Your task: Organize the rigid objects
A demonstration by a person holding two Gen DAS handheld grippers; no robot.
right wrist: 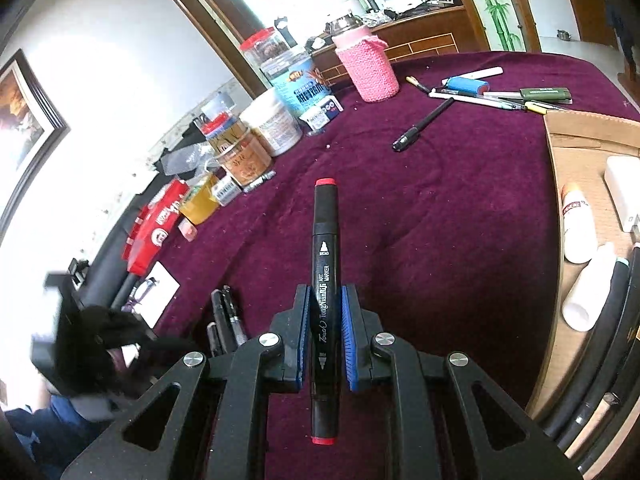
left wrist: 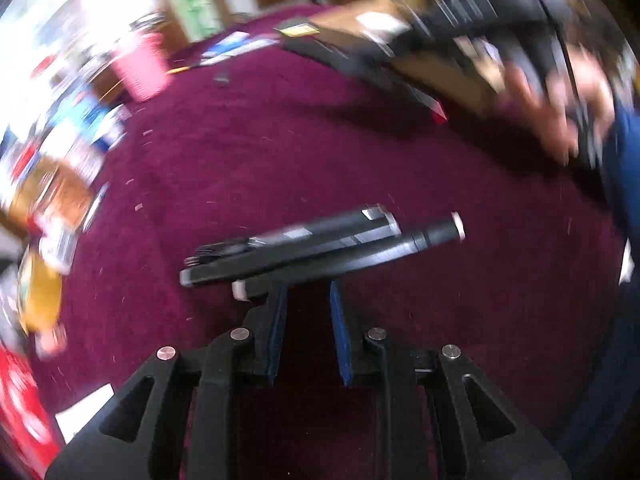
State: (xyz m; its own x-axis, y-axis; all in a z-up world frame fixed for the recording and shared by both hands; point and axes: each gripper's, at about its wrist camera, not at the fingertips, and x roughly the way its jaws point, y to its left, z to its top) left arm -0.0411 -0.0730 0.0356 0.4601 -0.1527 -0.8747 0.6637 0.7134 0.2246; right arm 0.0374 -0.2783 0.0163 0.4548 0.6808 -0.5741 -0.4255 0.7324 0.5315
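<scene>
My right gripper is shut on a black art marker with red caps at both ends. The marker points straight ahead over the maroon tablecloth. My left gripper is shut on a small bundle of black pens that lies crosswise at its fingertips. That view is blurred by motion. In the right wrist view the left gripper is a dark blur at the lower left, with the pens sticking out of it. A person's hand shows at the upper right of the left wrist view.
A cardboard box with white bottles stands at the right. A pink knitted cup and loose pens lie at the back, with a single black pen nearer. Jars and packets line the left edge.
</scene>
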